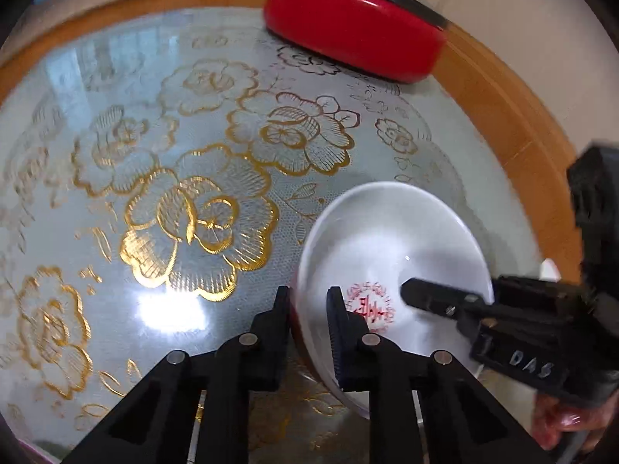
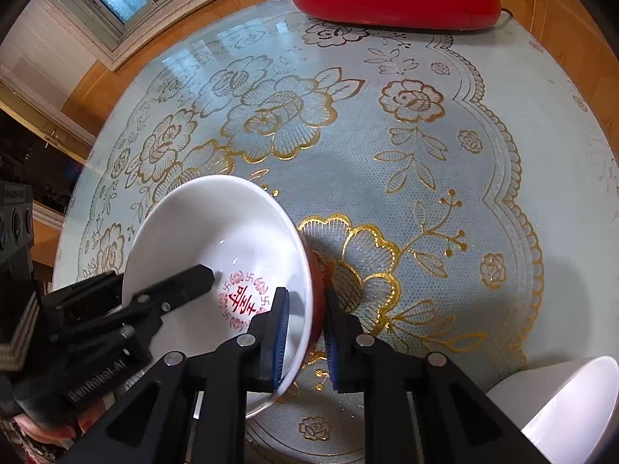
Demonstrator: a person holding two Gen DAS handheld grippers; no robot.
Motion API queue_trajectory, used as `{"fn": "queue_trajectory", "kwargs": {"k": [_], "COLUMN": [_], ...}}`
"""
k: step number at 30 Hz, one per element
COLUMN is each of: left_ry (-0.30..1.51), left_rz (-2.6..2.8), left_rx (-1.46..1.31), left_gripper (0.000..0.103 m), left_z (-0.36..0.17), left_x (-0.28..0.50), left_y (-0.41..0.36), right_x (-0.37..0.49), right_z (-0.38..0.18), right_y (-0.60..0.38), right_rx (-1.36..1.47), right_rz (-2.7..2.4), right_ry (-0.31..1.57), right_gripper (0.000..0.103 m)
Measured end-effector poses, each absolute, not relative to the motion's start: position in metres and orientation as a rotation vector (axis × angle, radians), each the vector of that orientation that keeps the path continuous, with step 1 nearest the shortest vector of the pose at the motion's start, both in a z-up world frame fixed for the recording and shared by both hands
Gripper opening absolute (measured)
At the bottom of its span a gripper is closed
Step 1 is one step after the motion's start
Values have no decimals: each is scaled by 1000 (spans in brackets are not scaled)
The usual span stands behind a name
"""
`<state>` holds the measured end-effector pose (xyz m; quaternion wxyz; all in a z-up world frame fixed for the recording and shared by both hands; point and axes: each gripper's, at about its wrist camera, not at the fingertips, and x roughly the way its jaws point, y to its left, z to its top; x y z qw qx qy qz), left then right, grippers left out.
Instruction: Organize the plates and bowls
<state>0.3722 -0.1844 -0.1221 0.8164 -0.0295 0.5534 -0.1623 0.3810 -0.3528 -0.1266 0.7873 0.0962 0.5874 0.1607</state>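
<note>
White porcelain bowl with a red outside and a red character printed inside (image 2: 216,239), tilted over the glass-topped round table with gold-flower lace (image 2: 425,162). Clamped on opposite rims: left gripper (image 1: 308,301) pinching the bowl's left wall, right gripper (image 2: 305,301) pinching the right wall, one finger inside, one outside. Red lidded pot (image 1: 348,34) well apart at the far edge. Second white bowl (image 2: 572,406) near the right gripper.

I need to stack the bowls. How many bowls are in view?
2: a white bowl with red emblem pinched by both grippers, and a plain white bowl at the near right edge. Others may be hidden.
</note>
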Motion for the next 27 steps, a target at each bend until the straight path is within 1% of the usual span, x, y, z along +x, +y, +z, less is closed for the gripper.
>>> {"fn": "queue_trajectory", "kwargs": {"k": [11,17,27], "left_ry": [1140,1127,1058], "left_rz": [-364,-362,-404], "left_rx": [-82,-107,-153], "left_gripper": [18,18,18], "left_z": [-114,-105,-68], "left_x": [366,356,330], "left_y": [-177,-174,-168], "right_x": [370,361,342], "right_z": [-124,-110,-82], "right_y": [-373,-381,-391], "right_rx": [351,383,469], "right_rz": [355,359,367], "right_ry": [1226,1200,1149], "right_gripper": [14,14,14]}}
